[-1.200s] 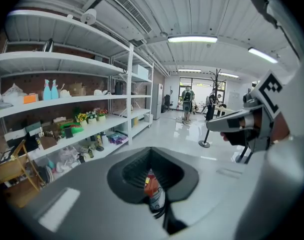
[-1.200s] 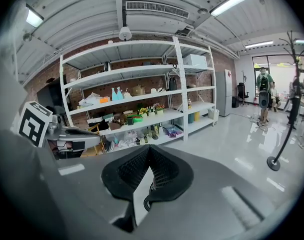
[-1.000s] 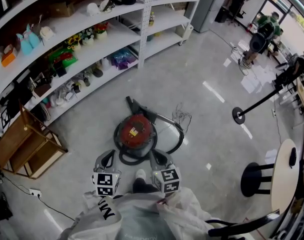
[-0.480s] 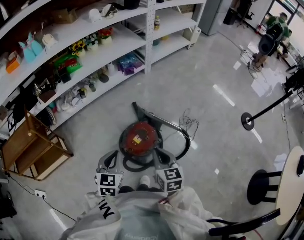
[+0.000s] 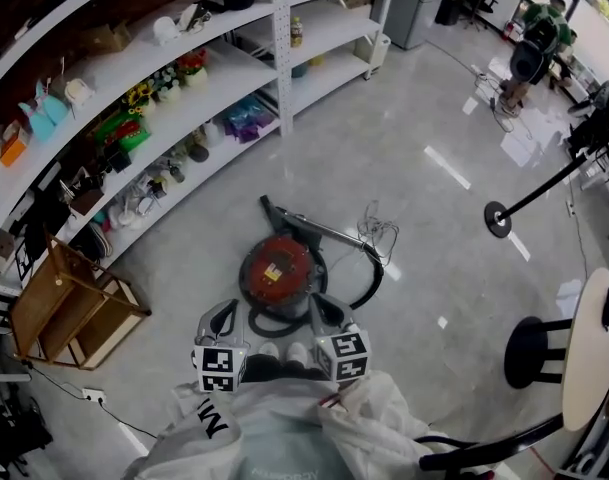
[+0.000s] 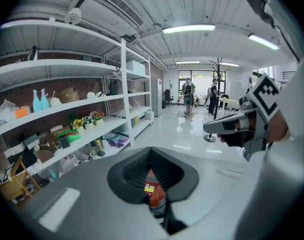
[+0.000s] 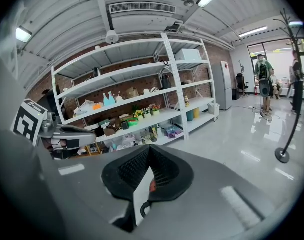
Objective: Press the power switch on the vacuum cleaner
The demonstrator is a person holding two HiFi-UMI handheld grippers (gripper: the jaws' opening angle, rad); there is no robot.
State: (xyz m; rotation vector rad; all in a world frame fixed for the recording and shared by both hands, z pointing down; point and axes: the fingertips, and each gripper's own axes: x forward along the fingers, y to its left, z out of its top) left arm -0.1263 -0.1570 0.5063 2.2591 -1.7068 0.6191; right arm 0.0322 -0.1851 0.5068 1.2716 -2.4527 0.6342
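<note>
Vacuum cleaner [image 5: 279, 271]: sitting on the grey floor [image 5: 414, 158] just ahead of the person's shoes [image 5: 284, 352], its round red top facing up, a yellow label showing on it.
Power switch: lying somewhere on that top, possibly near the label; too small to pick out.
Hose [image 5: 370, 286]: curling in a black loop around the right and near side of the body.
Cord [image 5: 378, 230]: lying in a loose tangle on the floor beyond the hose.
Left gripper [image 5: 227, 308]: hovering above the near left edge of the vacuum, not touching it; jaws meeting at the tips, gripping nothing.
Right gripper [image 5: 314, 302]: hanging over the near right edge; jaws likewise closed and empty.
Shelves [image 5: 134, 133]: running along the left wall, carrying flowers and small goods.
Wooden rack [image 5: 69, 308]: standing on the floor below the shelves.
</note>
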